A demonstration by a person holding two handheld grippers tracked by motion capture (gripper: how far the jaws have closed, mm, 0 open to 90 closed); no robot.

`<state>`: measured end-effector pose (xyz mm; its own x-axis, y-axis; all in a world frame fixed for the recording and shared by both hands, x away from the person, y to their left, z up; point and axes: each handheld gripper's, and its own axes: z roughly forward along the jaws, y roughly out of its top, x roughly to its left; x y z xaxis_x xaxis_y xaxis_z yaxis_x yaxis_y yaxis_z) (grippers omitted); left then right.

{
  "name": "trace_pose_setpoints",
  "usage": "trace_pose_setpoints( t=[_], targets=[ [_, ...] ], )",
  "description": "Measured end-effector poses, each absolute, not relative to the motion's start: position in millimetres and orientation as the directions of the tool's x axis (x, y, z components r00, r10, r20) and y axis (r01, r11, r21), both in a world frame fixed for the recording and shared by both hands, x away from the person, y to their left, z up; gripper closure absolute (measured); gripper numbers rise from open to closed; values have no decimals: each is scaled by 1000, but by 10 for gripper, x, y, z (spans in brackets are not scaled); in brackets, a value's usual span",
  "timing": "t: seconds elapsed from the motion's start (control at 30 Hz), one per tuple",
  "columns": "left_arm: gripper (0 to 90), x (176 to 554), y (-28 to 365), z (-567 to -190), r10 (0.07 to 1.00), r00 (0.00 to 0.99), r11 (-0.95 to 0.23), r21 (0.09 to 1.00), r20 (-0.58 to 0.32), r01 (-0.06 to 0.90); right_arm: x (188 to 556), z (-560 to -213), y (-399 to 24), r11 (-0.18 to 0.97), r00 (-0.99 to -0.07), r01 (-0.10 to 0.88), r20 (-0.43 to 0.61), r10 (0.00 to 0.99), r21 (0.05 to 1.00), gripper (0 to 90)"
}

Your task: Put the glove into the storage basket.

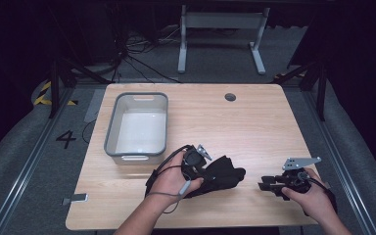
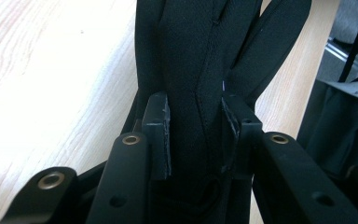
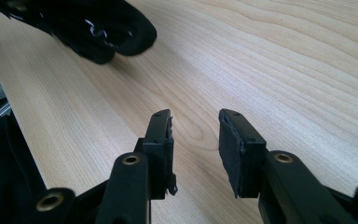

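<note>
- The left gripper [image 2: 196, 135] squeezes a black glove [image 2: 200, 56] between its pads.
- The right gripper [image 3: 196, 144] is open and holds nothing above the table [image 3: 284, 60].

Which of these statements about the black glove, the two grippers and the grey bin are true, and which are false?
1. The left gripper is shut on the black glove. True.
2. The right gripper holds the glove. False: its jaws are open over bare table.
3. The glove lies inside the grey bin. False: it is beside the bin, held by the left gripper.
4. The bin stands on the table. True.
</note>
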<state>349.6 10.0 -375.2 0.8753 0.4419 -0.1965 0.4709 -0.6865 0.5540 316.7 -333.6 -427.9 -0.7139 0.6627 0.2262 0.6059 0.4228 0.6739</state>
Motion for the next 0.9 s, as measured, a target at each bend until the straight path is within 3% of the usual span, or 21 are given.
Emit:
trace_pose_setpoints(
  t=[0.9],
  targets=[
    [667, 3689, 542, -3199, 568, 803, -577, 608, -182, 546, 3222, -4299, -3295, 421, -715, 611, 238, 657, 671, 644]
  ],
)
